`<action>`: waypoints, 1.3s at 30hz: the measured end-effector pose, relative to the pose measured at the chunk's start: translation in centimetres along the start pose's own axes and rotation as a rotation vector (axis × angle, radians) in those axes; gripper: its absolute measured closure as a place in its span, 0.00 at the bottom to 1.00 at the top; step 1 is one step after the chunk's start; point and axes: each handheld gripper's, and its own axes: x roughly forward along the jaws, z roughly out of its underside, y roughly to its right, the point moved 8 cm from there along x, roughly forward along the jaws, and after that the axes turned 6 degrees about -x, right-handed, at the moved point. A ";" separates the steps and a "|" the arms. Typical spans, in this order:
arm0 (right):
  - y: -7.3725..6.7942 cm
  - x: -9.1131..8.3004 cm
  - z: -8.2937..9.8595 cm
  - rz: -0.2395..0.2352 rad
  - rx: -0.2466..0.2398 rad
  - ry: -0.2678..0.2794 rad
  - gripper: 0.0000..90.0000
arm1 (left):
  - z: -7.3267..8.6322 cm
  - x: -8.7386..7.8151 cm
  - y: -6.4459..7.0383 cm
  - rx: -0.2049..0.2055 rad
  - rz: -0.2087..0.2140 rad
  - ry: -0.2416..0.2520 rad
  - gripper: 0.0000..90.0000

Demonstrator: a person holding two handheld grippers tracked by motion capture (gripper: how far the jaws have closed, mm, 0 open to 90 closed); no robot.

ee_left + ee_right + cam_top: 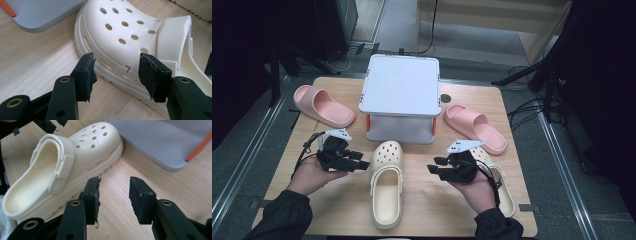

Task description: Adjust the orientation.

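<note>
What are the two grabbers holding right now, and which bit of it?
Nothing. The left gripper is open, pointing at the side of the cream clog without clamping it. The right gripper is open over bare table, beside the clog.

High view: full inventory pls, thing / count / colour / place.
Cream clog: 1 in full view, cream, table centre front, between the grippers.
Second cream clog: 1, cream, front right, partly under the right hand.
Pink slides: 2, pink; one back left, one right of the box.
Box: 1, white-grey with orange trim, table centre back.
Table: 1, light wood.
Left gripper: black, open, left of the clog.
Right gripper: black, open, right of the clog.
Hands: 2, dark sleeves, bottom edge.
</note>
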 end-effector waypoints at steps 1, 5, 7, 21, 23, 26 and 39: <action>0.1 -0.7 0.5 0.010 0.003 -0.008 0.67 | -0.2 0.0 0.0 -0.003 0.003 0.000 0.51; 0.4 -2.2 1.7 0.028 0.022 -0.014 0.66 | -0.4 -0.1 -0.2 -0.001 -0.001 0.003 0.51; 0.6 -3.0 2.3 0.039 0.032 -0.018 0.66 | -0.4 -0.1 -0.3 0.000 -0.001 0.003 0.51; 3.2 -7.6 5.6 0.146 0.114 -0.012 0.65 | -0.9 -0.2 -1.2 -0.013 -0.009 0.004 0.51; 3.4 -8.1 6.0 0.160 0.121 -0.009 0.64 | -0.9 -0.2 -1.3 -0.010 -0.011 0.003 0.51; 3.5 -8.9 6.5 0.184 0.131 -0.012 0.64 | -1.0 -0.1 -1.3 -0.003 -0.009 0.005 0.51; 3.6 -10.0 9.5 0.233 0.191 -0.065 0.62 | -1.7 0.1 -1.1 0.007 -0.006 0.023 0.51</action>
